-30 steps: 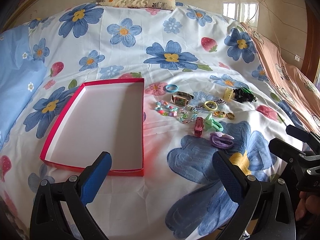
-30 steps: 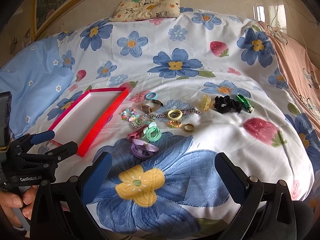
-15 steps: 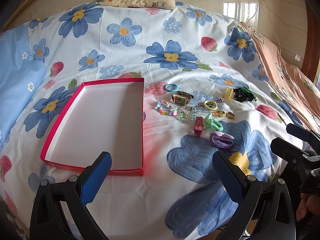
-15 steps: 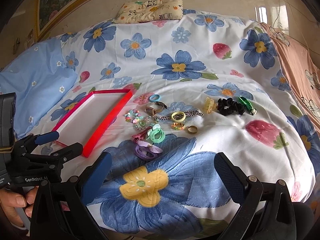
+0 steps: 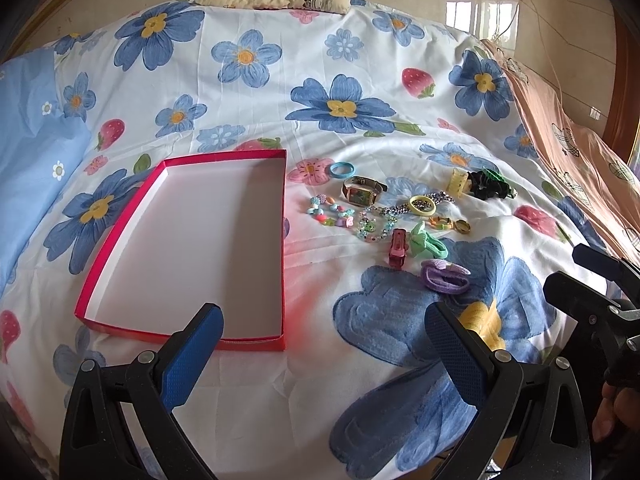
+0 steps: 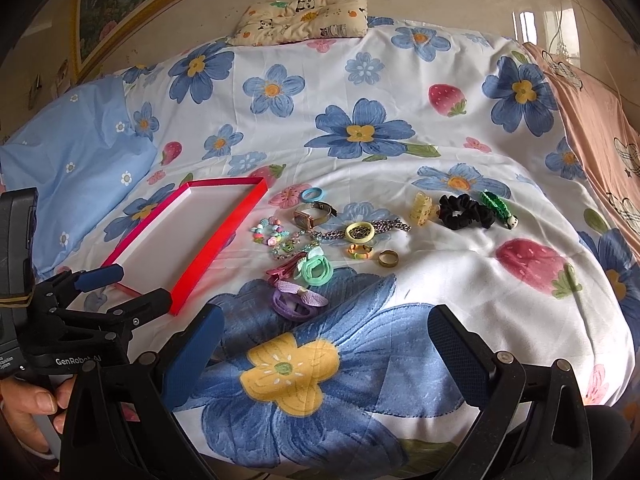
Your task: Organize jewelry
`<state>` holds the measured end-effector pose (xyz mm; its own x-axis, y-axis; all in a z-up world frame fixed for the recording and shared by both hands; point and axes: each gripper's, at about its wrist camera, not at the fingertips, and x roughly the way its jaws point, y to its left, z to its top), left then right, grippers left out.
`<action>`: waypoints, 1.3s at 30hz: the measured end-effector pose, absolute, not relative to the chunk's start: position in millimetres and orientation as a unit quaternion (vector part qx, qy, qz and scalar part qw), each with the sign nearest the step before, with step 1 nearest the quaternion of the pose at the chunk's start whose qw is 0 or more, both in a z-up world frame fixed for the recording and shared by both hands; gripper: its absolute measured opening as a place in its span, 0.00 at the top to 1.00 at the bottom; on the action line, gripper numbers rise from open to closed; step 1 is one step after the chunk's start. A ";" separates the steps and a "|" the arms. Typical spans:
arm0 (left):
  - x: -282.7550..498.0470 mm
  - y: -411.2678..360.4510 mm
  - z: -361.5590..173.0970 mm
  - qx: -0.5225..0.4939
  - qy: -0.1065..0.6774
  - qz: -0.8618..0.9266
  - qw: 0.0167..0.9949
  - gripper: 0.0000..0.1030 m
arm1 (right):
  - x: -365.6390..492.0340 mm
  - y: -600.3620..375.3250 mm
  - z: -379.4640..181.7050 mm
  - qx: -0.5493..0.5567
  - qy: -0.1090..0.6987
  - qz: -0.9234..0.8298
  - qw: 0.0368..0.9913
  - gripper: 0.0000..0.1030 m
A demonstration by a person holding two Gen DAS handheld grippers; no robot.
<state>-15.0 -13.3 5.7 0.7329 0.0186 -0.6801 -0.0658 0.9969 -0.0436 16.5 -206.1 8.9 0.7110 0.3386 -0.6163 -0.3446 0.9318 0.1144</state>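
Observation:
A shallow red box (image 5: 280, 264) with a white inside lies empty on the flowered bedsheet; it also shows in the right wrist view (image 6: 218, 242). To its right lies a scatter of jewelry: a watch (image 5: 362, 194), a blue ring (image 5: 342, 169), a bead bracelet (image 5: 330, 214), a purple hair tie (image 5: 444, 276), a green hair tie (image 6: 316, 270), a gold ring (image 6: 388, 258), a black scrunchie (image 6: 466, 210). My left gripper (image 5: 324, 354) is open and empty near the box's front edge. My right gripper (image 6: 326, 346) is open and empty, in front of the purple hair tie.
A panda-print pillow (image 6: 304, 18) lies at the bed's far end. A light blue pillow (image 6: 68, 160) is at the left, an orange blanket (image 6: 596, 120) at the right. The left gripper shows in the right wrist view (image 6: 120, 292).
The right gripper has lifted and drawn back slightly, so the bed sits lower in its view. The left gripper has barely moved. Both stay open.

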 end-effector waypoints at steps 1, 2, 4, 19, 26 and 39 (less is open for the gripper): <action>-13.9 -13.0 5.4 -0.033 0.365 0.022 0.930 0.01 | 16.8 -205.9 8.6 -0.004 0.332 0.185 0.925 0.01; -13.1 -13.2 4.7 -0.032 0.366 0.022 0.930 0.01 | 16.6 -205.9 8.8 -0.005 0.332 0.184 0.925 0.01; -10.3 -12.8 3.8 -0.034 0.369 0.019 0.929 0.02 | 16.6 -206.3 8.8 -0.005 0.332 0.185 0.925 0.03; 42.4 -12.9 -2.8 -0.031 0.398 -0.016 0.916 0.11 | 50.8 -212.1 2.6 0.016 0.355 0.198 0.914 0.27; 77.4 -18.6 -9.3 -0.014 0.417 -0.038 0.908 0.20 | 77.4 -219.7 -4.3 0.025 0.372 0.200 0.906 0.43; 134.1 -33.3 -37.7 -0.006 0.453 -0.065 0.889 0.31 | 130.5 -219.5 -22.8 0.019 0.415 0.206 0.886 0.58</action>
